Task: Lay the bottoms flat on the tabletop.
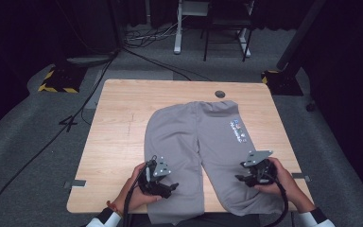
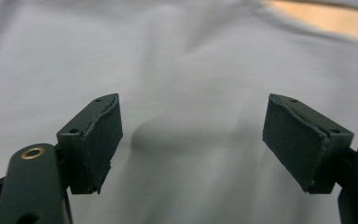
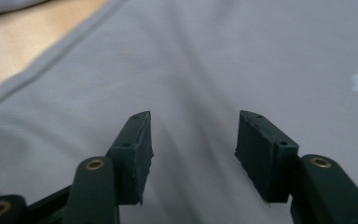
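A pair of grey trousers lies flat on the wooden table, waist at the far end, legs reaching toward me and over the front edge. A small coloured print marks the right leg. My left gripper hovers over the left leg near the front edge, its jaws wide apart with only grey cloth under them. My right gripper is over the right leg; its jaws stand apart above smooth cloth, nothing between the pads.
The table has a round cable hole at its far edge. Bare wood lies left of the trousers. Cables run over the grey floor behind, near a white desk frame and yellow-black striped bases.
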The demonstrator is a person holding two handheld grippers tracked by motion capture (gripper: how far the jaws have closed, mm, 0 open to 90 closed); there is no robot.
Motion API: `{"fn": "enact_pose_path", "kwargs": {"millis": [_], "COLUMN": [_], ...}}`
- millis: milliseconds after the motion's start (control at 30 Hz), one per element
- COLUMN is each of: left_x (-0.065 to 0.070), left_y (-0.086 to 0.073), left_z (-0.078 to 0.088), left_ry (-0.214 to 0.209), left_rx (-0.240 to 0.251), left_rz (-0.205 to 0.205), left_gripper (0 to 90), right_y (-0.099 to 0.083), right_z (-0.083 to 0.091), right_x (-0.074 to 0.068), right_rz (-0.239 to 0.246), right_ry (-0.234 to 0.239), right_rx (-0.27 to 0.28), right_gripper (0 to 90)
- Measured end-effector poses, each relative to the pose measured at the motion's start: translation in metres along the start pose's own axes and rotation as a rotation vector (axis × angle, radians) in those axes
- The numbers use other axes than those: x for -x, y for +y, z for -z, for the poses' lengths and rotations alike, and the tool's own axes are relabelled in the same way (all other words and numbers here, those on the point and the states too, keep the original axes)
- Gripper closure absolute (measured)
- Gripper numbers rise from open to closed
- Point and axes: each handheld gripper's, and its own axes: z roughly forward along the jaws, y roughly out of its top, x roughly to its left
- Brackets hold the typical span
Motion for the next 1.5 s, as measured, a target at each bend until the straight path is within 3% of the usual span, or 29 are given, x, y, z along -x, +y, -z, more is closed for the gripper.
{"fn": "enact_pose_path", "kwargs": {"millis": [100,233,333,400,567,700,800,900,933,1000,1033,1067,1133,1167,1233,1300,1333,1433,1500], "left_x": [-0.010,-0.009,0.000,0.010,0.029,0.029,0.018,0.008,0.004,-0.008,-0.015,-0.022,-0.034,-0.039,-0.049,-0.053,-0.054,-0.052,-0.049], "left_y": [-0.003,-0.004,-0.003,-0.001,0.004,0.005,0.004,0.005,0.005,0.007,0.009,0.010,0.013,0.013,0.015,0.015,0.015,0.015,0.015], "left_z": [-0.007,-0.009,-0.010,-0.011,-0.014,-0.015,-0.014,-0.010,-0.007,-0.002,-0.001,-0.002,-0.006,-0.008,-0.016,-0.021,-0.024,-0.026,-0.027], "left_ry": [-0.005,-0.024,-0.058,-0.083,-0.122,-0.142,-0.131,-0.080,-0.067,-0.036,-0.019,0.009,0.044,0.052,0.062,0.057,0.056,0.034,0.011], "left_rx": [-0.022,-0.024,-0.029,-0.031,-0.038,-0.040,-0.041,-0.034,-0.020,0.012,0.025,0.029,0.025,0.022,-0.006,-0.021,-0.040,-0.035,-0.037], "left_rz": [0.032,0.019,-0.011,-0.037,-0.087,-0.110,-0.090,-0.075,-0.068,-0.019,-0.004,0.011,0.042,0.053,0.069,0.077,0.071,0.079,0.069], "left_gripper": [20.4,19.9,19.4,19.5,19.2,19.1,18.8,20.9,20.8,20.9,20.9,20.9,21.1,21.2,21.1,21.4,21.7,20.7,20.3], "right_y": [0.007,0.010,0.012,0.011,0.021,0.032,0.044,0.053,0.055,0.061,0.064,0.065,0.062,0.058,0.048,0.040,0.038,0.032,0.028], "right_z": [-0.010,-0.015,-0.012,-0.012,-0.013,-0.020,-0.029,-0.036,-0.033,-0.016,-0.008,-0.003,-0.002,-0.005,-0.013,-0.025,-0.027,-0.030,-0.030], "right_x": [-0.015,-0.029,-0.042,-0.051,-0.083,-0.089,-0.079,-0.055,-0.048,-0.030,-0.020,-0.008,0.015,0.025,0.041,0.046,0.046,0.042,0.037], "right_rz": [0.048,0.070,0.121,0.111,0.191,0.175,0.165,0.090,0.075,0.029,0.015,0.009,-0.020,-0.032,-0.049,-0.040,-0.042,-0.054,-0.066], "right_ry": [0.044,0.093,0.062,0.098,0.119,0.113,0.100,0.099,0.103,0.087,0.065,0.012,-0.087,-0.102,-0.082,-0.095,-0.094,-0.062,-0.014], "right_rx": [-0.010,-0.018,-0.039,-0.021,-0.016,-0.003,-0.007,-0.012,-0.006,0.065,0.096,0.108,0.065,0.035,-0.011,-0.090,-0.102,-0.109,-0.108], "right_gripper": [45.4,47.2,48.7,50.6,49.6,45.9,43.6,42.6,42.7,43.2,43.2,43.3,43.3,43.4,43.7,43.4,43.6,44.0,44.5]}}
